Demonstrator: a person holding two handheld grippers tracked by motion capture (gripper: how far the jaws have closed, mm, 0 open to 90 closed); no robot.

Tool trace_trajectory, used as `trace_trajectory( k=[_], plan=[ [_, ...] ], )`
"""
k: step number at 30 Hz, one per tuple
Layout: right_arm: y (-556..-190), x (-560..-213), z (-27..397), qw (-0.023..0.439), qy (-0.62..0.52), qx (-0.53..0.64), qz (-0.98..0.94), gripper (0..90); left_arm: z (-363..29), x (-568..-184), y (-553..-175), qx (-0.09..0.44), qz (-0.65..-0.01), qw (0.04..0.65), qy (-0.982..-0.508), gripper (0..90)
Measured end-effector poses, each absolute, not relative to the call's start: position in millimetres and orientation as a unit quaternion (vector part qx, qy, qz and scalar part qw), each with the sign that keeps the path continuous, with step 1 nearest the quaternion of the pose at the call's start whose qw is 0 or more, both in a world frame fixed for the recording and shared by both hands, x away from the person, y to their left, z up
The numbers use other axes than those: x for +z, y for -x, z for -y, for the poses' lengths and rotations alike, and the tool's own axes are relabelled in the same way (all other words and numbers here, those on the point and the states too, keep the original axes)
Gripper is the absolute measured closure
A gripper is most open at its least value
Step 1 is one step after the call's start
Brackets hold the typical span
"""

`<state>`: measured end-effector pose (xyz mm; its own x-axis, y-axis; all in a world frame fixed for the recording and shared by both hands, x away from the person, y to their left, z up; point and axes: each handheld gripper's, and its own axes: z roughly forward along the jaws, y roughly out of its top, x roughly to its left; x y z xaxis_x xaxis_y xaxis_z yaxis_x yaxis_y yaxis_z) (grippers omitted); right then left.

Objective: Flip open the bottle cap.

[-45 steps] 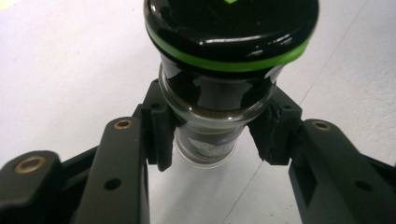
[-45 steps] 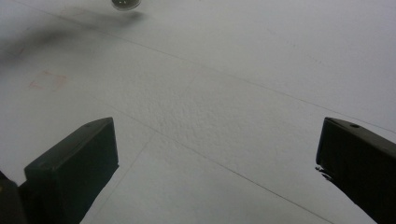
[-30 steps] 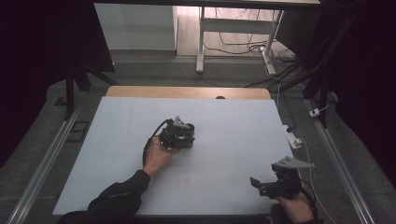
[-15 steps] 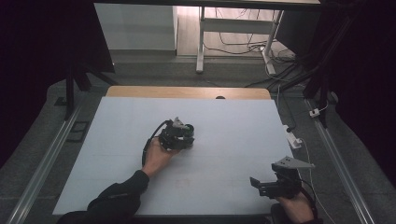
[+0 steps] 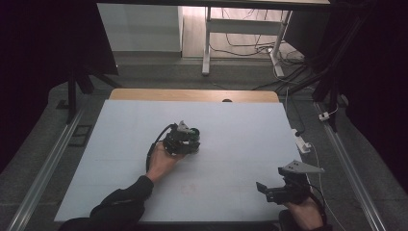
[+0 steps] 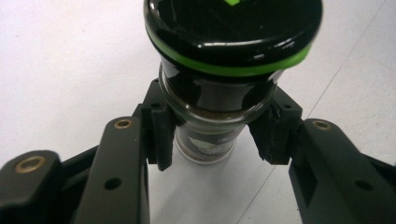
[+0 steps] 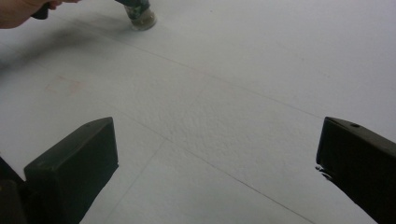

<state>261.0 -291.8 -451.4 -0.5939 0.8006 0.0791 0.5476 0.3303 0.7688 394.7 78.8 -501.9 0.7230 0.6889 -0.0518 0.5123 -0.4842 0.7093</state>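
Holding a small glass jar (image 6: 219, 116) in my left gripper (image 5: 185, 139), jaws clamped on the glass just under the black lid with the green band (image 6: 233, 42). Pads (image 6: 161, 135) press both sides of the neck, contact looks solid. Jar stands upright on the white table (image 5: 240, 125), base down on the surface, roughly mid-table, a little left of centre in the high view. Dark contents inside, label too blurred to read.

My right gripper (image 5: 276, 190) sits near the front right corner of the table, jaws wide apart, nothing between them, just bare tabletop ahead. From the right gripper view the jar's base (image 7: 140, 16) shows far off at the top left, beside the person's left hand (image 7: 23, 11).

Progress, my judgement: the grasp is done, the jar is secured but not lifted or carried anywhere yet. Whatever comes after, a lift, a move or opening the lid, is all still to do. Right gripper is idle and ready, well apart from the jar.

Room: lots of it. Table bare all round the jar, no obstacles on any side. Far wooden edge (image 5: 192, 95) well beyond the jar, left and right edges well clear. Right gripper is the one close to an edge, near the front and right rim, so I'd watch that cable (image 5: 317, 163) trailing off the side.
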Motion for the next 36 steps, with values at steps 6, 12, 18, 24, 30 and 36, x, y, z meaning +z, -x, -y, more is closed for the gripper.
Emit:
trace_trajectory(
  k=[6,12,18,24,30,36],
  plan=[
    [-262.4,-448.8,283.5,0.152,-0.403,0.404,-0.807,0.0,-79.2,-502.3,-394.7,0.121,-0.351,0.368,-0.853,53.6],
    [-264.6,-445.0,274.0,0.146,-0.385,0.413,-0.812,0.0,-79.6,-502.4,-395.3,0.121,-0.347,0.368,-0.854,53.6],
    [-267.4,-441.6,261.0,0.137,-0.361,0.425,-0.819,0.0,-80.5,-502.5,-396.1,0.117,-0.346,0.37,-0.854,53.6],
    [-274.5,-438.8,251.1,0.135,-0.347,0.435,-0.82,0.0,-79.9,-502.9,-395.2,0.121,-0.347,0.37,-0.853,53.6],
    [-283.2,-434.6,241.0,0.114,-0.34,0.458,-0.813,0.0,-79.0,-503.2,-393.7,0.126,-0.348,0.369,-0.852,53.6],
    [-295.0,-431.8,227.7,0.099,-0.324,0.468,-0.816,0.0,-79.2,-503.5,-393.5,0.126,-0.347,0.37,-0.852,53.6]
  ],
)
